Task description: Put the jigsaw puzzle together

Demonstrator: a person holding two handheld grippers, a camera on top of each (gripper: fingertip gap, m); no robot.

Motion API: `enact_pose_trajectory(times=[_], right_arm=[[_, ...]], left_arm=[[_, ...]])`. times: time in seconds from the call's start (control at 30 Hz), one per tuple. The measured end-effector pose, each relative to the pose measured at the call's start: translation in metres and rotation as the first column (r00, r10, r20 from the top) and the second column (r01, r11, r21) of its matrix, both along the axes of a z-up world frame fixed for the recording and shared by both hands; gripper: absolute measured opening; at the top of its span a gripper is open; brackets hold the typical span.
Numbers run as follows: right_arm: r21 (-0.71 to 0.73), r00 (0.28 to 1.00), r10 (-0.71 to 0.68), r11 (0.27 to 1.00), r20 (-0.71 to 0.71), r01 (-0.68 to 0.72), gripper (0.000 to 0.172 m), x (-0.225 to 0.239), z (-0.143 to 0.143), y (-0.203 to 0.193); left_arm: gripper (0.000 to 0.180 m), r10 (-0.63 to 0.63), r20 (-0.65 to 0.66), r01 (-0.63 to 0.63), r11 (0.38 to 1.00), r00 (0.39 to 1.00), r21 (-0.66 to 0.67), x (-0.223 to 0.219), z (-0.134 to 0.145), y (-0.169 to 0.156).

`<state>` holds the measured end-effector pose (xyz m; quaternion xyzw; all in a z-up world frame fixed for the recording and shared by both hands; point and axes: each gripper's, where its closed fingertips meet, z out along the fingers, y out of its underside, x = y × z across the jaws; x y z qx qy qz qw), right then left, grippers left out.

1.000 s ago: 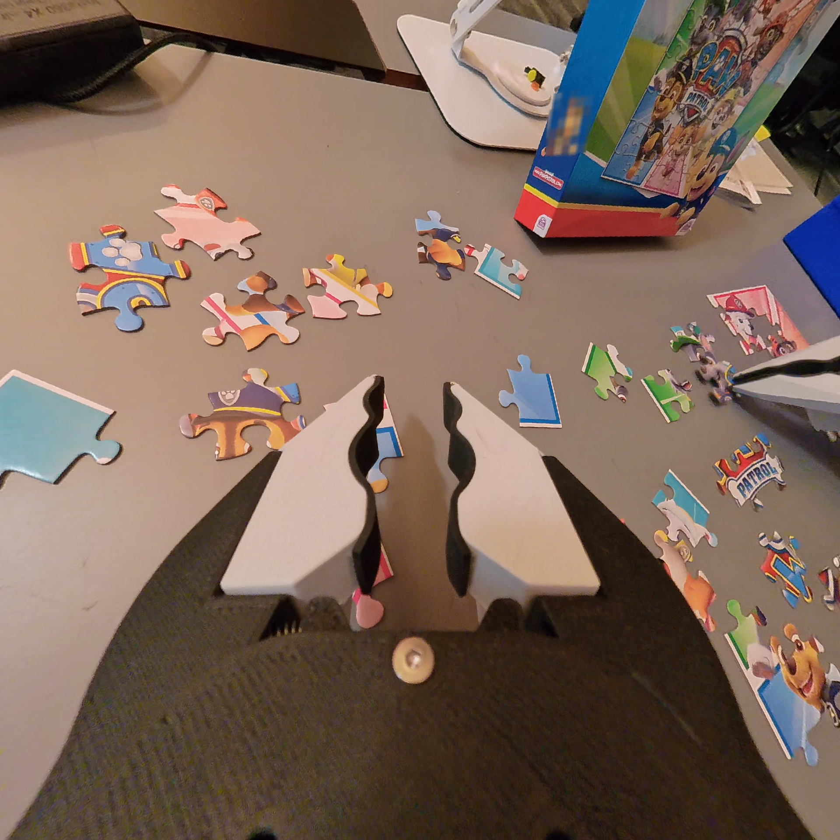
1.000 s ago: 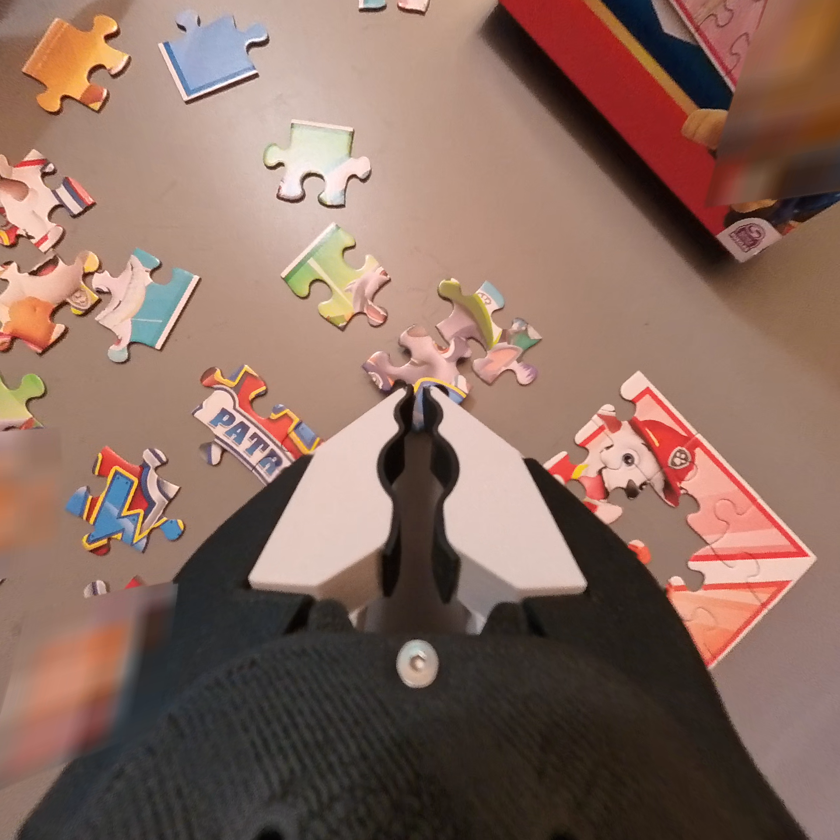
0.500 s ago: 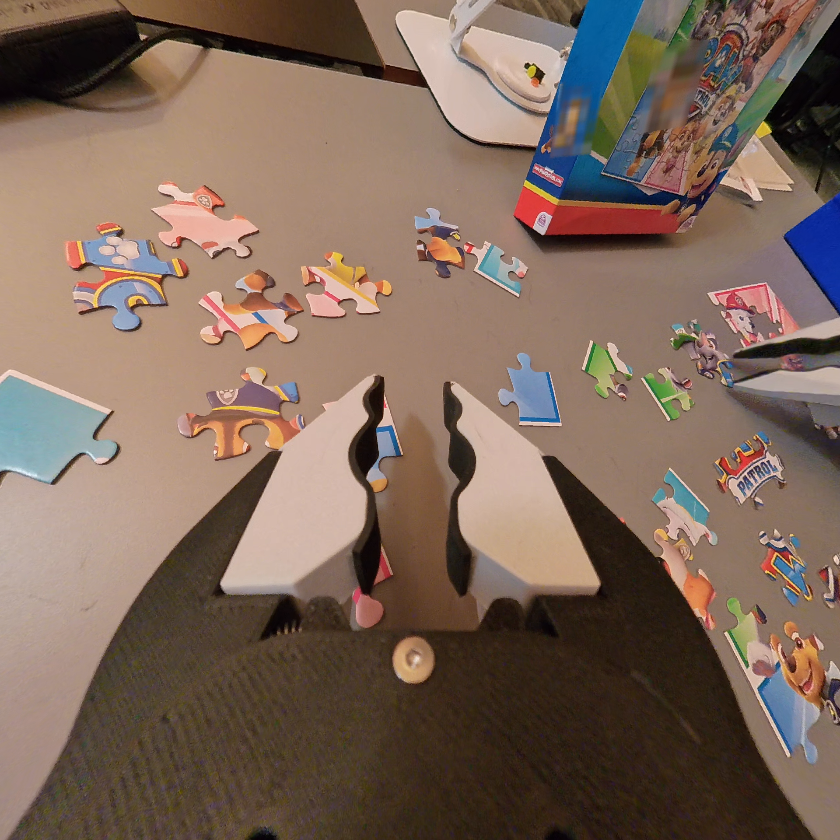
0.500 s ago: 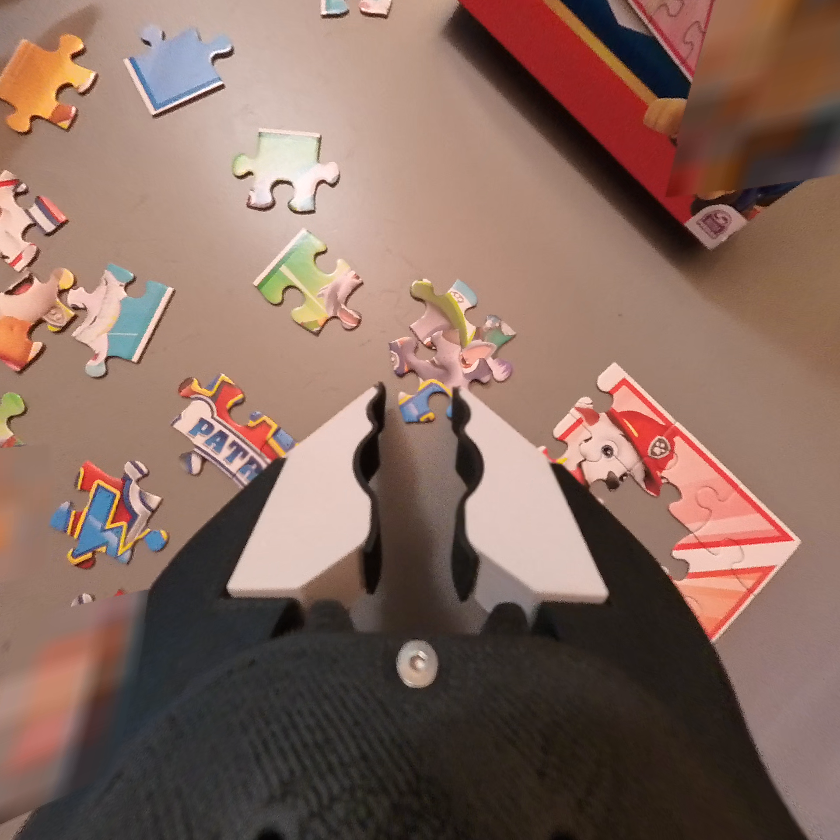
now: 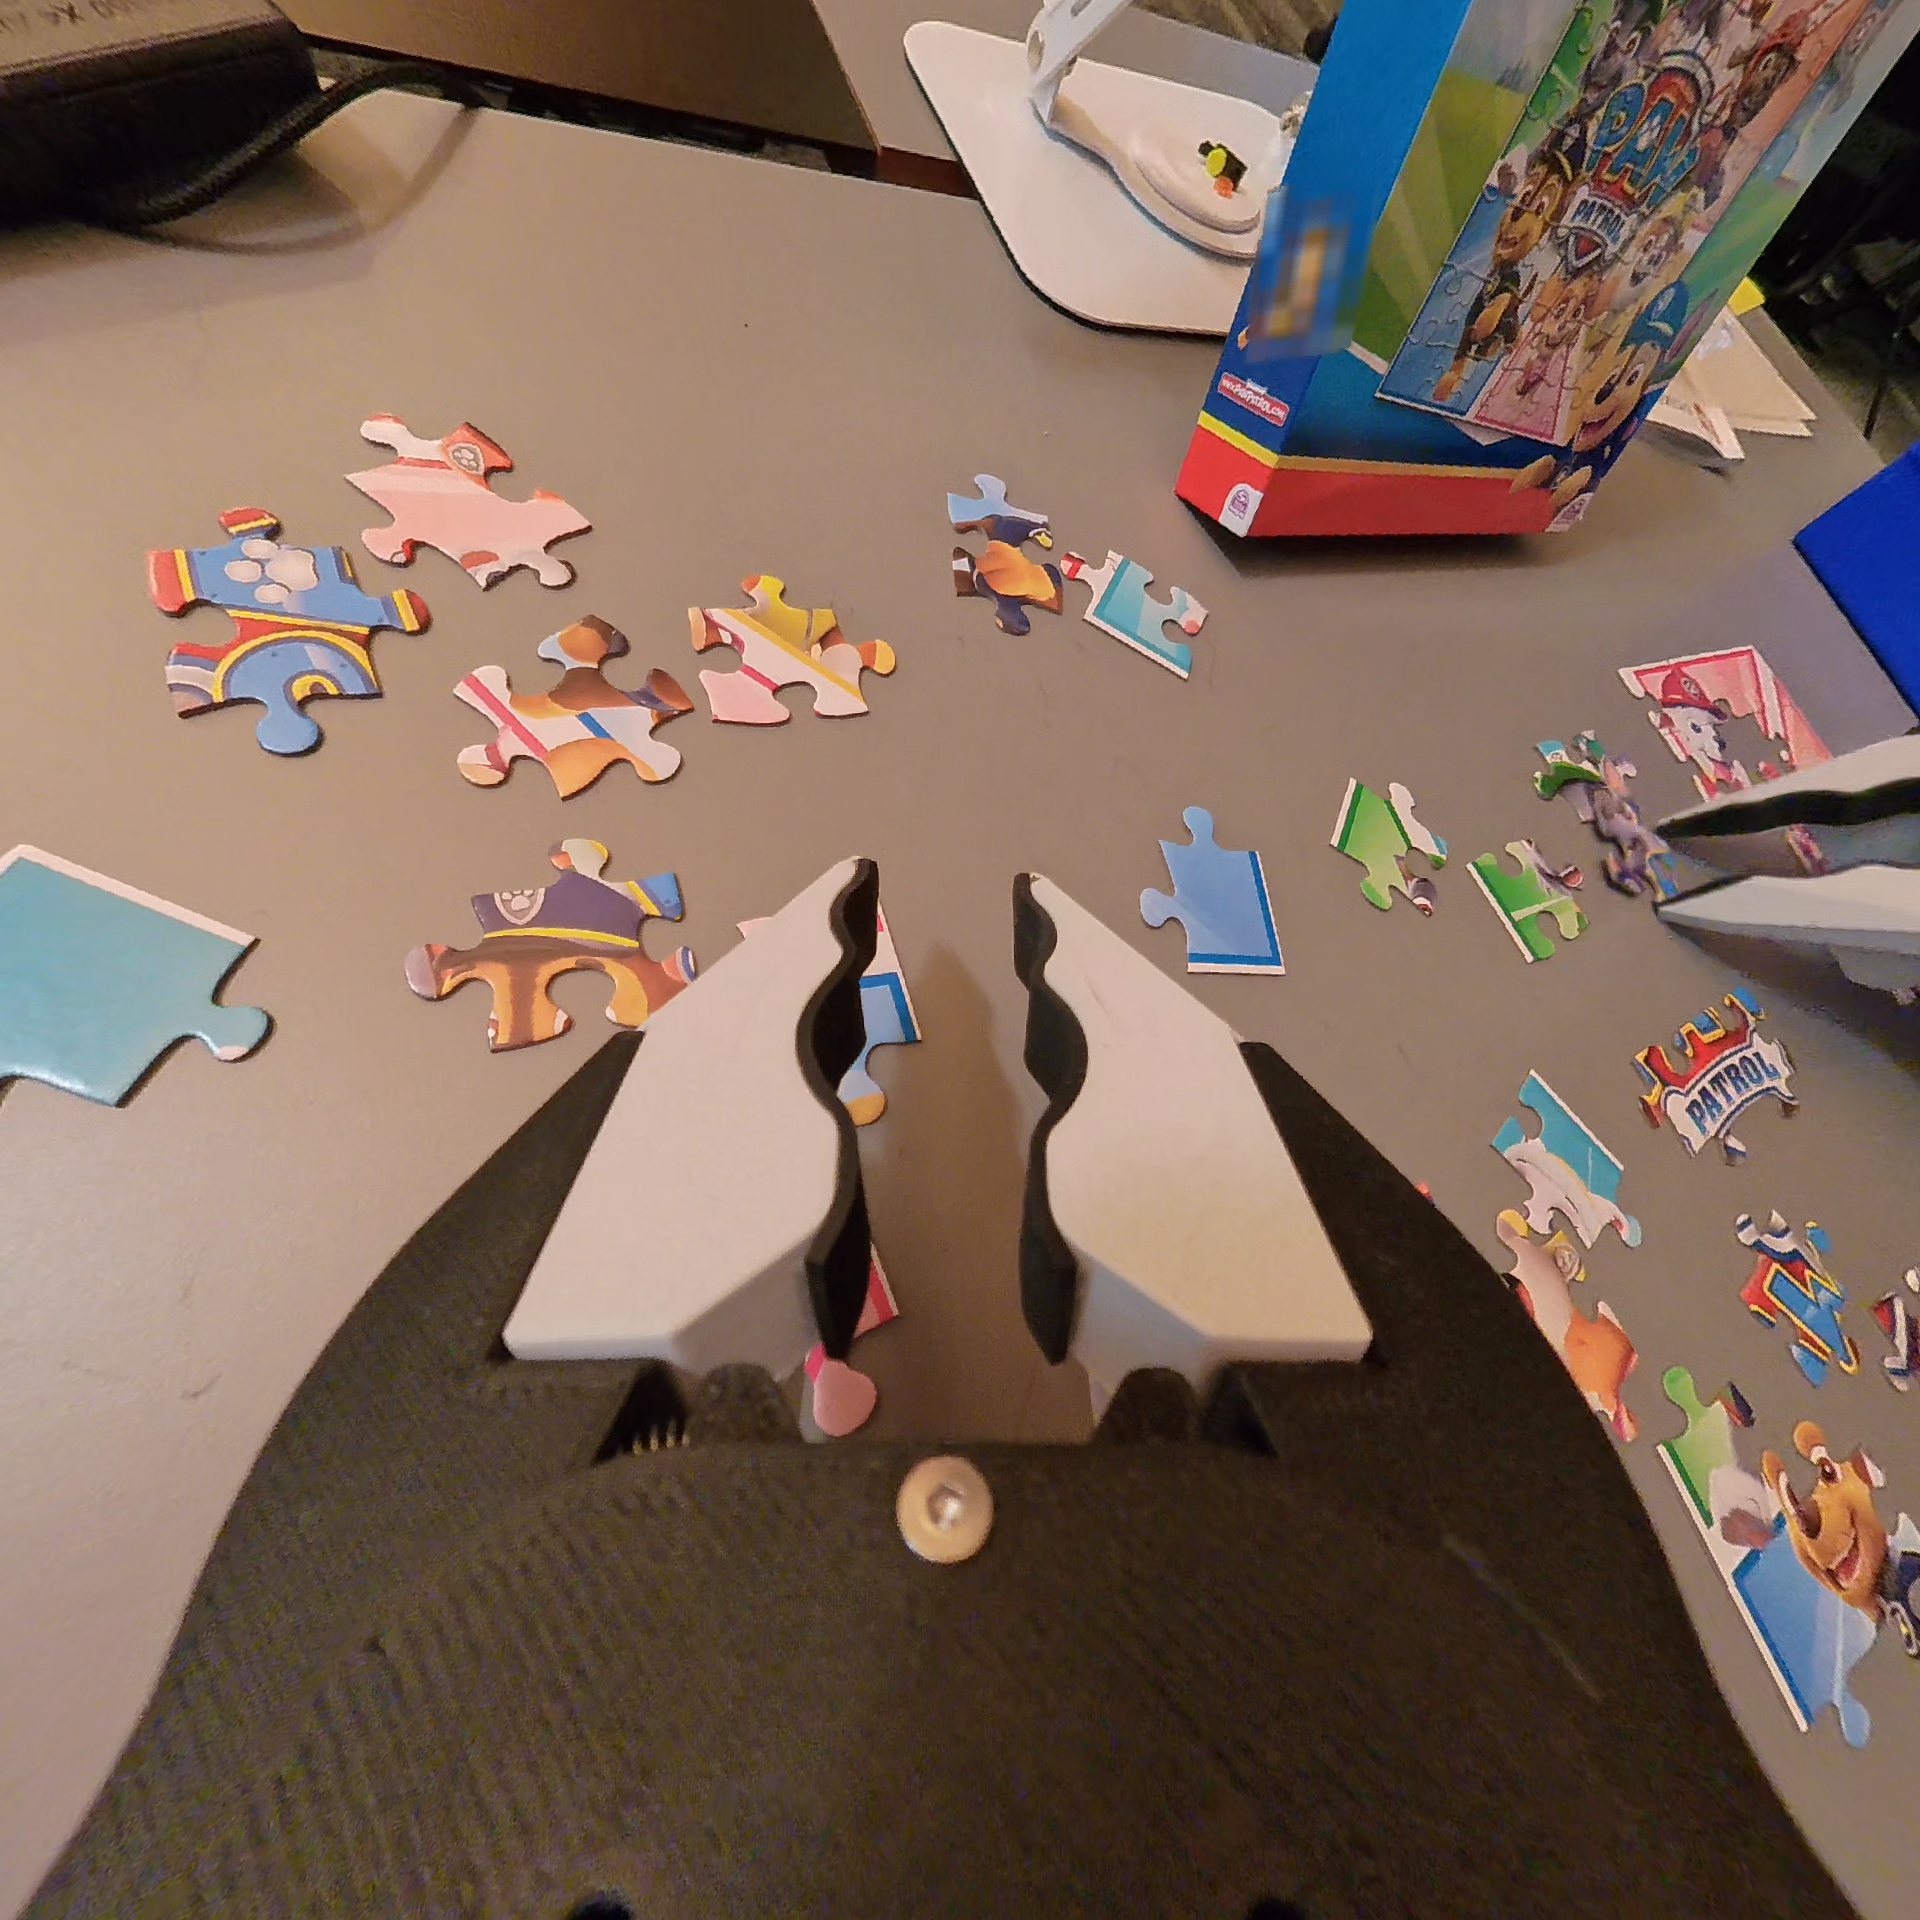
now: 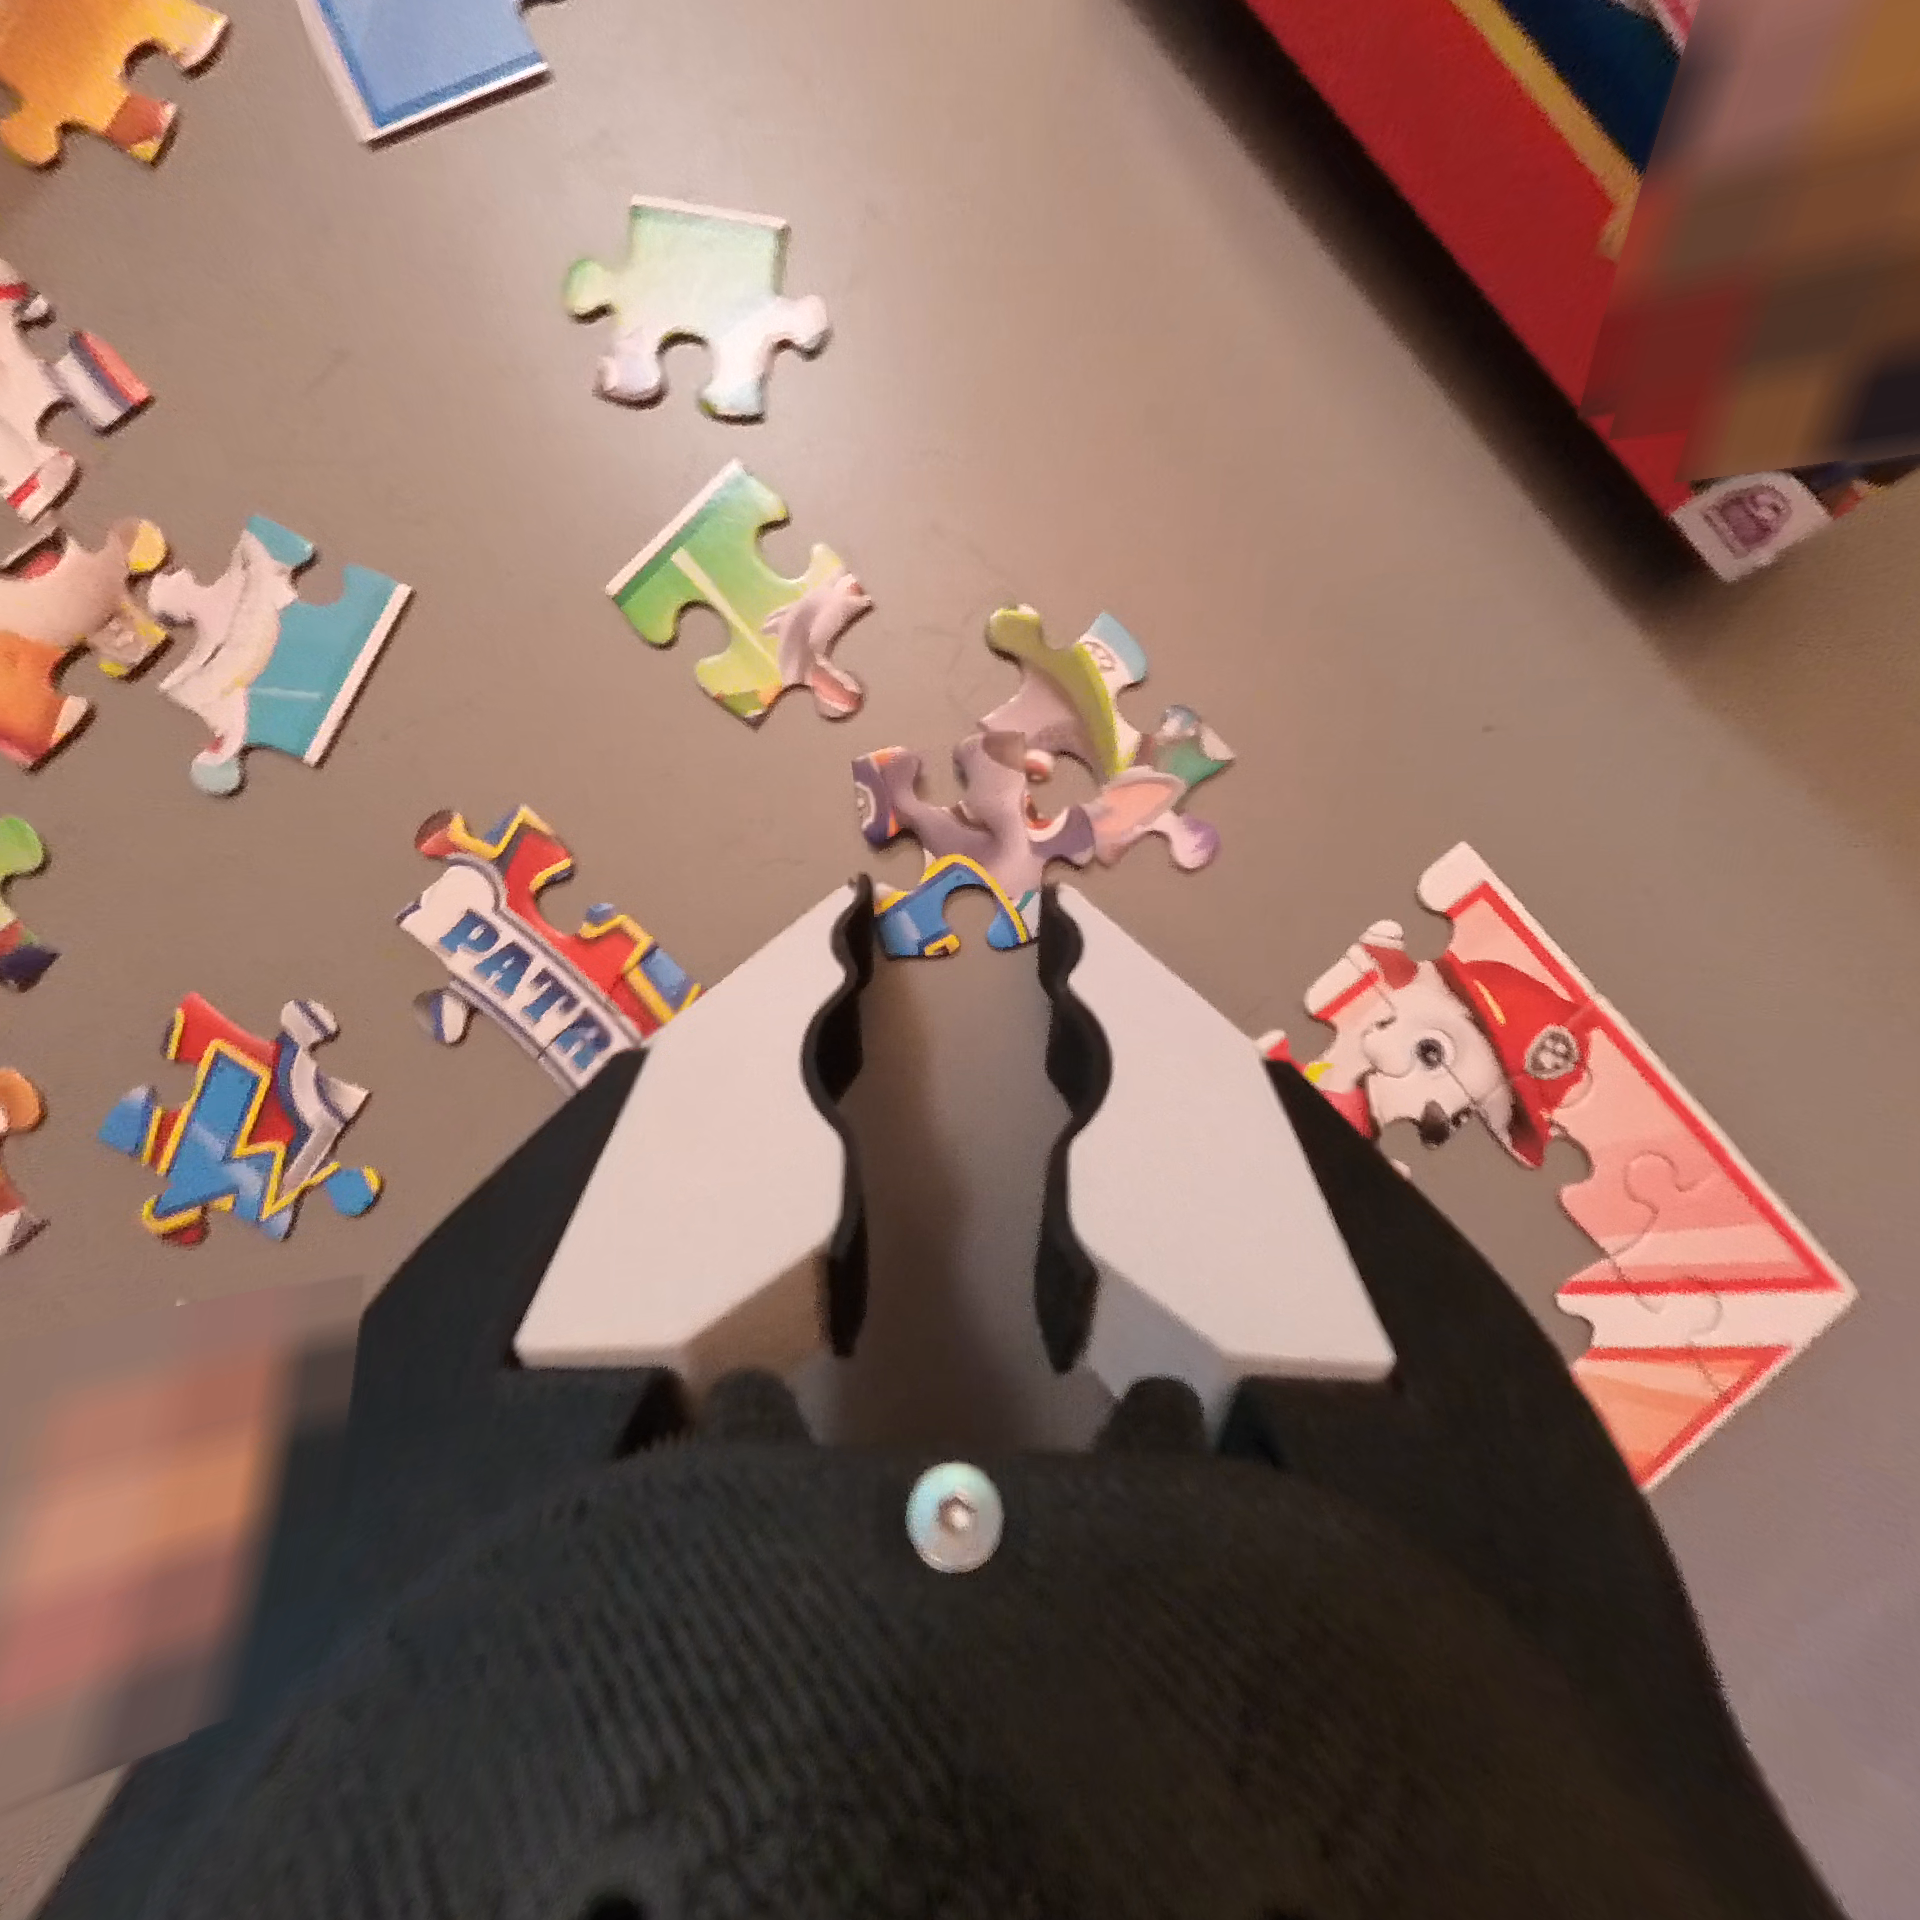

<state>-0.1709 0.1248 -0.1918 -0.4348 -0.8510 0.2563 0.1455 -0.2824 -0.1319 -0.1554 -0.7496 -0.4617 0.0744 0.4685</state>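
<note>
Puzzle pieces: loose, face up, scattered over a grey table (image 5: 727, 343); most lie apart, a few touch or are joined.
Left gripper (image 5: 943, 883): jaws parted with bare table showing between them; nothing pressed between the pads. It hangs over a blue-and-white edge piece (image 5: 883, 1023) that lies flat under its left finger (image 5: 727, 1091), partly hidden.
Near left gripper: a purple-and-brown piece (image 5: 551, 951) just to the left of the fingertips, a plain blue edge piece (image 5: 1221, 904) just to the right, a large teal piece (image 5: 99, 977) at the far left edge.
Right gripper (image 6: 951, 899): jaws parted, released. A small blue-and-yellow piece (image 6: 935, 904) lies on the table between the fingertips; whether the pads touch it cannot be told, and it rests flat.
Cluster ahead of right gripper: the blue-and-yellow piece adjoins a lilac-and-green group of pieces (image 6: 1049, 769) just beyond the tips.
Right of right gripper: a joined pink-and-red corner section (image 6: 1621, 1164) with a white pup in a red helmet.
Left of right gripper: a red-and-blue lettered piece (image 6: 530, 945) partly under the finger, two green edge pieces (image 6: 743, 603) farther ahead.
Puzzle box (image 5: 1507, 260): stands upright at the far right of the table, blue with a red base.
Behind the box: a white stand base (image 5: 1081, 166).
</note>
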Motion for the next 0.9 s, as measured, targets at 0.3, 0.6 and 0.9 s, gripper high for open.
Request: enact_pose_trajectory(times=[0.3, 0.6, 0.9], right_arm=[[0.064, 0.98, 0.191, 0.979, 0.049, -0.194, 0.019, 0.0034, -0.0003, -0.0043], [0.033, 0.997, 0.062, 0.997, 0.036, -0.063, 0.023, 0.0028, 0.0, 0.0002], [-0.063, 0.998, -0.052, 0.997, 0.027, 0.054, 0.01, 0.0031, -0.0004, 0.004]], left_arm=[[0.023, -0.003, 0.001, 0.003, 1.0, 1.0, -0.004, 0.0004, -0.001, 0.0005], [0.023, -0.004, 0.001, 0.004, 1.0, 1.0, -0.007, 0.0004, -0.0012, 0.0005], [0.023, -0.003, 0.002, 0.003, 1.0, 1.0, -0.014, 0.0005, -0.0026, 0.0004]])
